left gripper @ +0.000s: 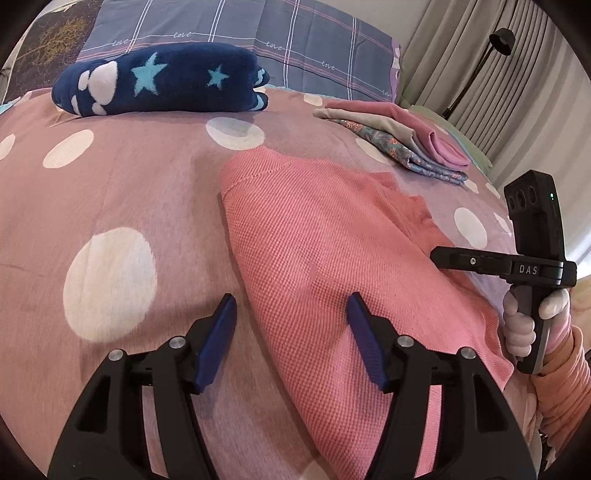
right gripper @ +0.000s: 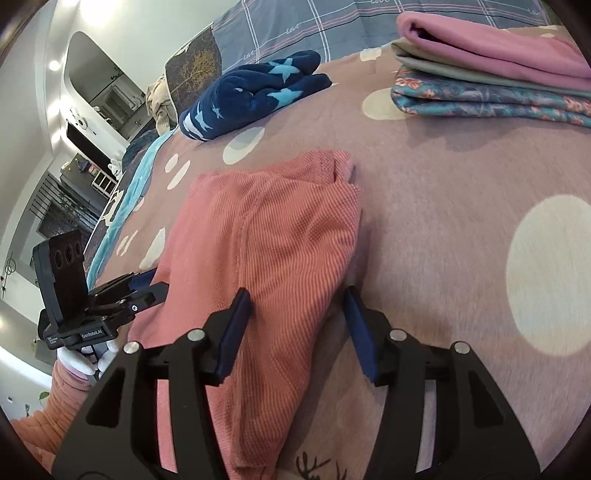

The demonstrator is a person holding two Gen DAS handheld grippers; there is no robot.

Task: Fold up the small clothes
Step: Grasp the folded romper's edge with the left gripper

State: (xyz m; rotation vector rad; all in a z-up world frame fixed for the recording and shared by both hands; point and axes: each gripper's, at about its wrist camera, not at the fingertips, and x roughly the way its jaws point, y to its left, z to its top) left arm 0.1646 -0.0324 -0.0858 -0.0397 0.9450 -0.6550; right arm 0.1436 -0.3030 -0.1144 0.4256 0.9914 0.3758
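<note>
Left wrist: pink garment [left gripper: 332,251] runs lower right to centre, edge between spread left gripper [left gripper: 291,332]; right gripper [right gripper: 295,325] also spread

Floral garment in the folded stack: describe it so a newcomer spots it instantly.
On the polka-dot bedspread, find the folded stack near the plaid pillow, beyond the coral knit garment. The floral garment is the bottom layer, the only teal print with orange flowers, under plain olive and pink pieces.
</note>
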